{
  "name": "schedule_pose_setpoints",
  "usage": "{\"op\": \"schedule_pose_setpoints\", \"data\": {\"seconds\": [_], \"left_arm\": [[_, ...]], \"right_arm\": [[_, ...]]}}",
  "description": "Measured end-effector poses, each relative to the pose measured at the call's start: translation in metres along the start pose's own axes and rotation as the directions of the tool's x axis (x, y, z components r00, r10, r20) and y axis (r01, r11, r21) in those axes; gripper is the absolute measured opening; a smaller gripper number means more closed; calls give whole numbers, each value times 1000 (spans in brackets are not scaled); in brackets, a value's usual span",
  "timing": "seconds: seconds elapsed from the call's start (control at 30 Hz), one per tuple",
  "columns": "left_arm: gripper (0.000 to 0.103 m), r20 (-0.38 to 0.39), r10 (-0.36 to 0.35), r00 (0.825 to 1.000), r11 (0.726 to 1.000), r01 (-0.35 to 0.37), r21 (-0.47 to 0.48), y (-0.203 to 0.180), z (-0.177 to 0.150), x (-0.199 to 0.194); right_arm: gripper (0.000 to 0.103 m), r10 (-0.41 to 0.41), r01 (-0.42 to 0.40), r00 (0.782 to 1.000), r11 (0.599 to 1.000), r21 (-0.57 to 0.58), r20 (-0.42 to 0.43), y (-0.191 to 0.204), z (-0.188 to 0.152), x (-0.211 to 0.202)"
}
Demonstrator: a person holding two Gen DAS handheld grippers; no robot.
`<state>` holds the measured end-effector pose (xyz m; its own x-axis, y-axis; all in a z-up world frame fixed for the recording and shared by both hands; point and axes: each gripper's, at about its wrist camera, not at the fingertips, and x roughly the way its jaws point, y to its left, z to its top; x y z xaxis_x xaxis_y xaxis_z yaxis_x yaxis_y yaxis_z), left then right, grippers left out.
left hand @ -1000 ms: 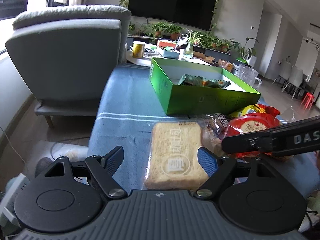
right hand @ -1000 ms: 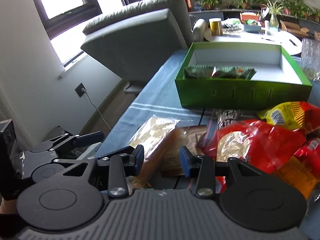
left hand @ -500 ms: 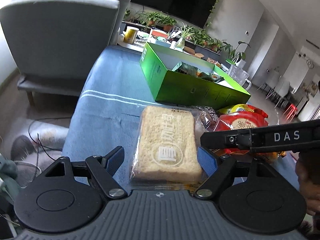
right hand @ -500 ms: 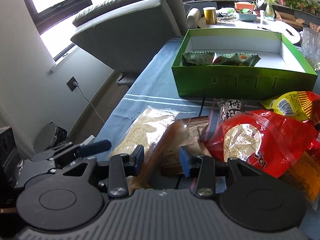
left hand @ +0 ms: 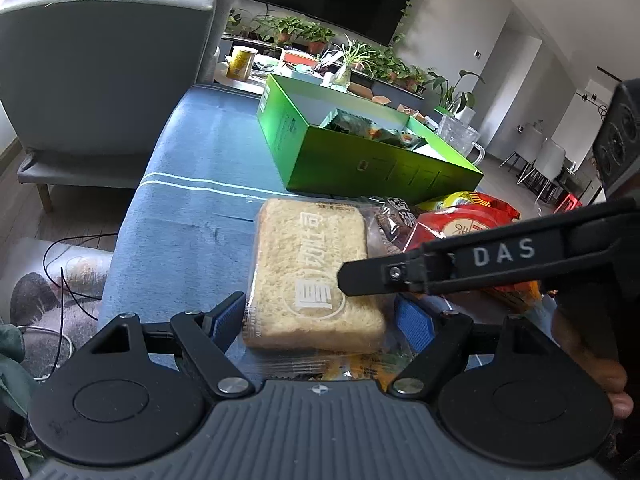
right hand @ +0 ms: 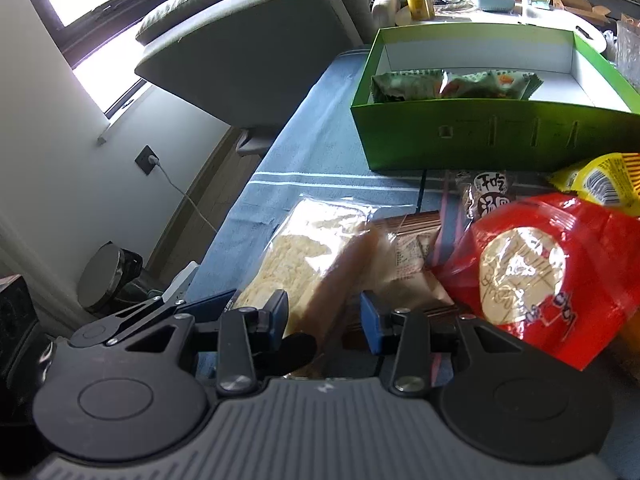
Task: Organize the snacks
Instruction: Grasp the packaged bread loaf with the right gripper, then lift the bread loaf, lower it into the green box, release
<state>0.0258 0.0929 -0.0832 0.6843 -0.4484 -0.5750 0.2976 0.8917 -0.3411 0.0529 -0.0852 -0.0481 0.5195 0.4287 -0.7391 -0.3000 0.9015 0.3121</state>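
Left wrist view: both tools close in on a wrapped toast slab [left hand: 316, 276] at the snack pile's edge.

Compared with a second ago, the left tool [left hand: 320, 320] has tipped lower, its blue pads now flanking the slab's near end, jaws wide and gripping nothing. The right tool [right hand: 324, 310], equally agape and empty, has edged down over the slab's crust. A pickup looks imminent. At the slab's 3 o'clock lie one dark small packet [right hand: 486, 194], one red bag [right hand: 548, 272] and one yellow bag [right hand: 600, 180]. At 12 o'clock on the blue-covered tabletop [left hand: 192, 216], one green box [right hand: 500, 136] holds what look like two green packets [right hand: 452, 86].
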Motion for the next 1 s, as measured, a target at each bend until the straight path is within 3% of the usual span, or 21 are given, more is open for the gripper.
{"op": "schedule_pose_setpoints", "data": {"seconds": [0.43, 0.63, 0.77, 1.0], "left_arm": [[77, 36, -19, 999, 997, 17, 70, -25, 5, -13], [77, 11, -110, 994, 991, 109, 84, -36, 4, -9], [76, -5, -83, 997, 991, 83, 102, -39, 2, -5], [73, 25, -44, 999, 999, 44, 26, -21, 7, -13]], "right_arm": [[80, -7, 8, 999, 1000, -11, 44, 2, -2, -10], [80, -43, 43, 997, 999, -5, 61, -10, -1, -24], [80, -65, 65, 997, 998, 4, 37, -22, -2, -20], [81, -65, 64, 997, 998, 18, 46, -24, -3, -22]]}}
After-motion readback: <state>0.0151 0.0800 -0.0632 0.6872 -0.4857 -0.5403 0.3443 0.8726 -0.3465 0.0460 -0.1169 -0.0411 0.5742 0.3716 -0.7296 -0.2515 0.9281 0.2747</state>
